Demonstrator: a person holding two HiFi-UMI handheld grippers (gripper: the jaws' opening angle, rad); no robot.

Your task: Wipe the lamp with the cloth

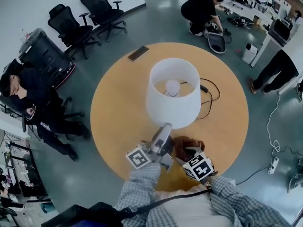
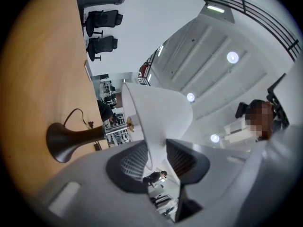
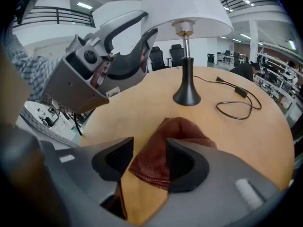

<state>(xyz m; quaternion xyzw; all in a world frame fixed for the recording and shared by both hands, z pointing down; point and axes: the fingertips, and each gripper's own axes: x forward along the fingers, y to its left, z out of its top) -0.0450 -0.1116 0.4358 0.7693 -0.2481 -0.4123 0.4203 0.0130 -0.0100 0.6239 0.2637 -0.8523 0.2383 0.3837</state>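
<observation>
The lamp, with a white shade [image 1: 173,91] and a dark base [image 3: 187,96], stands mid-table. My left gripper [image 1: 164,128] reaches up to the shade's near lower rim. In the left gripper view the rim [image 2: 151,126] runs between the jaws of the left gripper [image 2: 156,146], and a gap shows beside it. The brown cloth [image 1: 182,143] lies bunched on the table at the front. My right gripper [image 3: 149,145] points down over the cloth [image 3: 163,150]. Its jaws stand apart on either side of the cloth without pinching it.
The round wooden table [image 1: 118,108] also carries the lamp's black cord and plug [image 1: 208,96] on the right and a phone [image 1: 138,53] at the far left. Office chairs [image 1: 71,27] and several people stand or crouch around the table.
</observation>
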